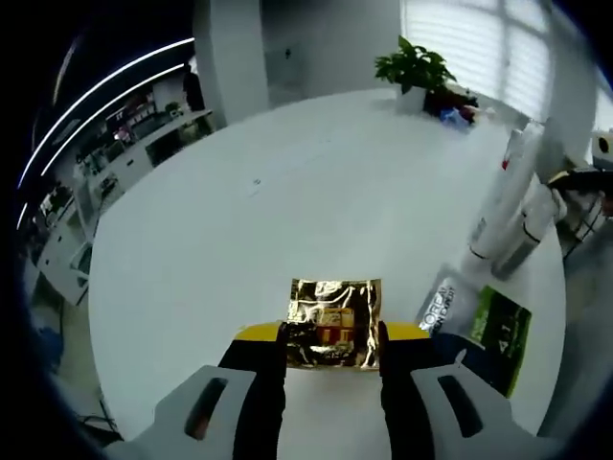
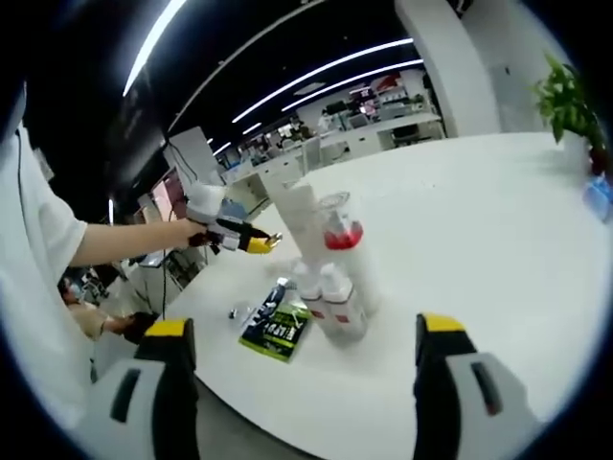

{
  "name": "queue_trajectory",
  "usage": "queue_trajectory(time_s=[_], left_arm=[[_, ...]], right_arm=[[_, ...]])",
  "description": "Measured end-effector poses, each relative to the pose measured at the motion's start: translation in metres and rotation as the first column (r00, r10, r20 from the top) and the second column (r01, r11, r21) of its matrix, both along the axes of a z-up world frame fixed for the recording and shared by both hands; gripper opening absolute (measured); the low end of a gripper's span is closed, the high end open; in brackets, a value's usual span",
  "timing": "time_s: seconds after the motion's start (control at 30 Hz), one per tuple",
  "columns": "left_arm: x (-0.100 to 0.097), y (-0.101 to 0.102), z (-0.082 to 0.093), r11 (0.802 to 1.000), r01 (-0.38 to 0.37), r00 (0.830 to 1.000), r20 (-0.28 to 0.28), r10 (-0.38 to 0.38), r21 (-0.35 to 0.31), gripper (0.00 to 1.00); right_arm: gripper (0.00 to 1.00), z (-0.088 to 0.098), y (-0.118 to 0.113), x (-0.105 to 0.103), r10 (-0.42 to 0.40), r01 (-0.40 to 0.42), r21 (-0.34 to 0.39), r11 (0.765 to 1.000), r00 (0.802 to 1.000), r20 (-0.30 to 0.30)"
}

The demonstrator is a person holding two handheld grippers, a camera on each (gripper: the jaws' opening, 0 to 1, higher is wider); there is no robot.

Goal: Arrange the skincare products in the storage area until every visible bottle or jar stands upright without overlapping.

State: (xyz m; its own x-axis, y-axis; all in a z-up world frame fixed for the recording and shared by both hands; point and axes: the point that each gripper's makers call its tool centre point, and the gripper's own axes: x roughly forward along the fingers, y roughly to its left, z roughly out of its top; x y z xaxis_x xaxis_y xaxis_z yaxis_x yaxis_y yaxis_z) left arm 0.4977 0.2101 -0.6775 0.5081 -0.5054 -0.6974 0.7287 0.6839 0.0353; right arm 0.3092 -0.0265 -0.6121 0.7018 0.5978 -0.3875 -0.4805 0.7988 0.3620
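Gold sachet (image 1: pixel 333 324) is sitting pinched in the left gripper (image 1: pixel 332 350) above the counter (image 1: pixel 287 201); right gripper (image 2: pixel 299 369) is hanging spread, white bottles (image 2: pixel 330 278) at twelve o'clock.

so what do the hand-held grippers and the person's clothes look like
Left hand-held gripper: black jaws with yellow tips on pale grey bodies, each body with a dark slot. Right hand-held gripper: the same colours, black jaws capped in yellow on grey bodies. The person wears a white short sleeve.
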Motion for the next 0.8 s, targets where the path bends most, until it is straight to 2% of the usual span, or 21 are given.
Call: queue_trajectory(time_s=[0.1, 0.2, 0.5, 0.8], left_arm=[[-0.014, -0.006, 0.008, 1.000, 0.002, 1.000, 0.019, -0.002, -0.012, 0.35], [-0.033, -0.016, 0.014, 0.999, 0.040, 0.998, 0.044, -0.040, -0.003, 0.35], [-0.076, -0.041, 0.032, 0.996, 0.063, 0.996, 0.073, -0.059, -0.058, 0.35], [-0.115, -0.059, 0.040, 0.991, 0.071, 0.996, 0.068, -0.064, -0.109, 0.35]], right_arm=[[0.93, 0.004, 0.004, -0.002, 0.014, -0.014, 0.010, 1.000, 1.000, 0.007], [0.88, 0.007, 0.007, -0.003, 0.031, -0.031, 0.019, 0.999, 0.999, 0.009], [0.82, 0.018, 0.019, -0.005, 0.085, -0.086, 0.033, 0.996, 0.996, 0.034], [0.76, 0.023, 0.028, -0.011, 0.127, -0.129, 0.046, 0.991, 0.991, 0.040]])
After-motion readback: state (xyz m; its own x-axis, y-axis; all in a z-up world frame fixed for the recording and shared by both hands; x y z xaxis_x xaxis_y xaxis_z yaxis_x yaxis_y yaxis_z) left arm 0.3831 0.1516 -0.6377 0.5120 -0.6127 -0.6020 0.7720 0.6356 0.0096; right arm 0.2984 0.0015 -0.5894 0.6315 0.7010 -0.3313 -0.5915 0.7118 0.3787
